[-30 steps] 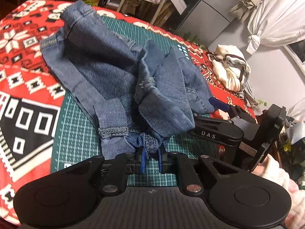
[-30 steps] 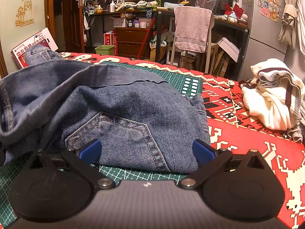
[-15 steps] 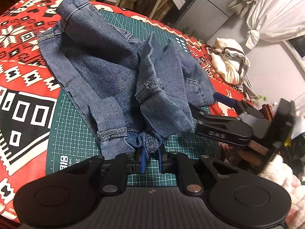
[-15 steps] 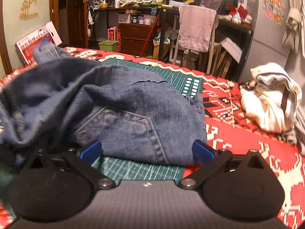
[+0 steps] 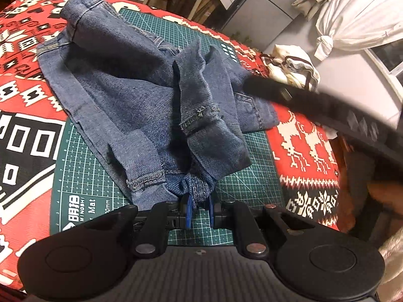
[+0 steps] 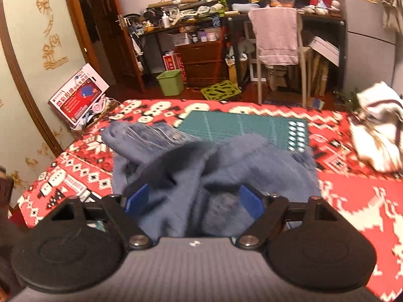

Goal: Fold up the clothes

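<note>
From the left wrist camera, the left gripper (image 5: 199, 207) had its blue fingers (image 5: 187, 212) pinched on a bunched hem of the jeans (image 5: 141, 95), right at the near edge of the green cutting mat (image 5: 75, 183). The jeans lay crumpled across that mat, one leg reaching off its far left corner onto the red patterned cloth (image 5: 25, 58). A cream garment (image 5: 292, 68) sat well beyond the mat's far right corner, and the right gripper (image 5: 302, 98) crossed as a dark blur over the mat's right side. From the right wrist camera, the right gripper (image 6: 194, 200) stood with jaws spread wide, the blurred jeans (image 6: 226, 161) heaped between its blue fingers (image 6: 137, 197), covering the near half of the mat (image 6: 241, 125). The cream garment (image 6: 375, 136) lay to the mat's right on the red cloth (image 6: 352, 196).
</note>
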Tool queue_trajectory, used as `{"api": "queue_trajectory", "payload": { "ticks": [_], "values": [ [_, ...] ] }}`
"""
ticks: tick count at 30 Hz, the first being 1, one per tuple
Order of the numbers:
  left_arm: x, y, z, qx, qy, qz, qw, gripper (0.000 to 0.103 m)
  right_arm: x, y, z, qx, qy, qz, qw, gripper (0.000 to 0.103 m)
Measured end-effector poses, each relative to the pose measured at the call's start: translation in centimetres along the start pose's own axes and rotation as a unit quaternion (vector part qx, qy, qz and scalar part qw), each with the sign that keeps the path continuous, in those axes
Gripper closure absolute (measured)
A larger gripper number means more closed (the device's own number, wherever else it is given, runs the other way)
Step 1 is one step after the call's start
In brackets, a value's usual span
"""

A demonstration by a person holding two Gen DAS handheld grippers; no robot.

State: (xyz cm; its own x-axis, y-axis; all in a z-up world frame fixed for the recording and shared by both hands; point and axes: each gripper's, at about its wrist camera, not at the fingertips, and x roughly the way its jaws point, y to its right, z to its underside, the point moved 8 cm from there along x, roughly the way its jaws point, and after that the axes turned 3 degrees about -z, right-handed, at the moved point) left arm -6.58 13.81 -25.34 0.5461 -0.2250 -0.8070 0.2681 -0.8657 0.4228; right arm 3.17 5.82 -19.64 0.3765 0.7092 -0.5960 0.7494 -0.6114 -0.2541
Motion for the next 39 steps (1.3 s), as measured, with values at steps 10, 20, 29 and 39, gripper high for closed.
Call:
{"api": "queue_trajectory", "payload": {
  "ticks": [10, 20, 29, 39],
  "values": [
    [0.1, -0.6, 0.9, -0.006, 0.001, 0.013, 0.9999, 0.090, 4.7, 0.0, -0.9, 0.046, -0.048, 0.016, 0.998, 0.032],
    [0.1, -0.9, 1.1, -0.019, -0.002, 0.020, 0.9996, 0.090, 5.2, 0.7, -0.3, 0.068, -0.051, 0.026, 0.996, 0.097],
    [-1.8, -0.9, 1.7, 0.000, -0.008, 0.027, 0.9996, 0.081, -1.9, 4.2, 2.3, 0.126, -0.025, 0.034, 0.991, 0.098],
    [-4.8, -3.2, 1.2, -0.061, 0.016, 0.045, 0.9970, 0.074, -8.3, 6.1, 10.5, 0.208, -0.052, 0.059, 0.975, 0.098]
  ]
}}
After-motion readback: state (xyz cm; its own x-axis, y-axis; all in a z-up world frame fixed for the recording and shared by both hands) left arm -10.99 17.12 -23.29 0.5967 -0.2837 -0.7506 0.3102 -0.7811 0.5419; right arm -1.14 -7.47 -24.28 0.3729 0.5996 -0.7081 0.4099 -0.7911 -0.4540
